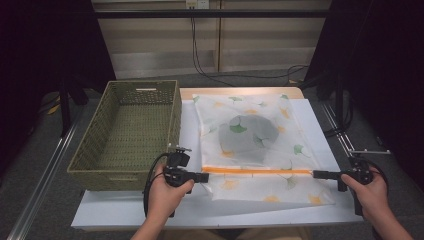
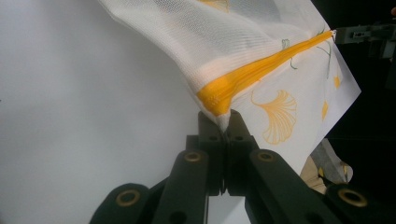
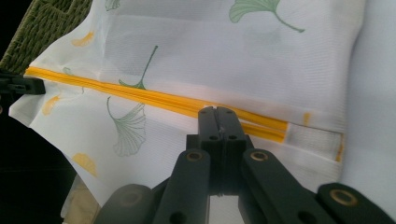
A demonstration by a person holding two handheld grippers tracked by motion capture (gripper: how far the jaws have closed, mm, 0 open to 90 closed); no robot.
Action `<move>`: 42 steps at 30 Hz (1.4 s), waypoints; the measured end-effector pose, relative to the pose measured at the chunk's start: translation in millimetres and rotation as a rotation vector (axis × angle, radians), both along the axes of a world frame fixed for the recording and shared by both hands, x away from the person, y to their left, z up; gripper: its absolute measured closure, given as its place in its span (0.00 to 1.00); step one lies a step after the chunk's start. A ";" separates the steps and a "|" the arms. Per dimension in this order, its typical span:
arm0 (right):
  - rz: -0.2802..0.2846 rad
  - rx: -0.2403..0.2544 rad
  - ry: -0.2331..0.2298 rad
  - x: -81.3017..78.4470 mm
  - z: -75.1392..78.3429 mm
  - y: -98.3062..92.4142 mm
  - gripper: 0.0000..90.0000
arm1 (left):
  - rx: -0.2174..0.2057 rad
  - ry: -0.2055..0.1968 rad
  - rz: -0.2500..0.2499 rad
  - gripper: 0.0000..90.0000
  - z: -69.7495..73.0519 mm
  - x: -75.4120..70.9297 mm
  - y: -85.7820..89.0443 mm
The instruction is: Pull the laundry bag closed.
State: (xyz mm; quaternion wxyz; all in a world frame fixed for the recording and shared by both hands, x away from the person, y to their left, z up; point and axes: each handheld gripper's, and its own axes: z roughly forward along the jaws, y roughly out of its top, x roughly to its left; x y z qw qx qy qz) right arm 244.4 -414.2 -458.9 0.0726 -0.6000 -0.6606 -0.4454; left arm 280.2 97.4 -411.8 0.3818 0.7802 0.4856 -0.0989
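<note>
1. My left gripper [image 2: 224, 128] has its jaws pressed together on the near end of the orange zipper [image 2: 261, 72], pinching the white corner of cloth just under the orange tape.
2. In the high view my left gripper [image 1: 204, 176] sits at about 7 o'clock on the table, pointing toward 3 o'clock, with my left hand [image 1: 165, 192] wrapped around its body.
3. My right gripper [image 3: 218, 114] has its jaws closed flat against each other, their tips lying on the zipper's orange tape; whether they pinch the slider or only the tape I cannot tell.
4. In the high view my right gripper [image 1: 317, 174] is at about 4 o'clock, pointing toward 9 o'clock, held in my right hand [image 1: 371, 192].
5. Between the two grippers the zipper [image 1: 257, 171] runs as a straight orange line from 9 o'clock to 3 o'clock.
6. The zipper belongs to a white mesh laundry bag [image 1: 250, 145] printed with green and yellow ginkgo leaves. It lies at the middle of the table, reaching toward 12 o'clock, with a flap of it on my side of the zipper.
7. A grey garment [image 1: 250, 134] shows through the mesh, just beyond the zipper toward 12 o'clock.
8. The bag rests on a white table top [image 1: 320, 130].
9. A green woven basket [image 1: 85, 150] stands at 9 to 10 o'clock, just beside the bag's left edge.
</note>
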 end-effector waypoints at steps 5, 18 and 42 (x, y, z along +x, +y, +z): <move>-0.021 -0.008 0.001 -1.9 -0.9 -6.8 1.00 | -0.009 0.006 0.003 0.98 -0.6 0.1 0.4; -0.045 -0.017 -0.001 -5.3 -3.8 -18.9 1.00 | 0.011 0.004 0.011 0.98 -0.3 1.3 6.7; -0.049 -0.044 -0.025 -11.0 -2.4 -16.9 1.00 | 0.007 0.014 -0.009 0.97 0.5 -2.2 3.3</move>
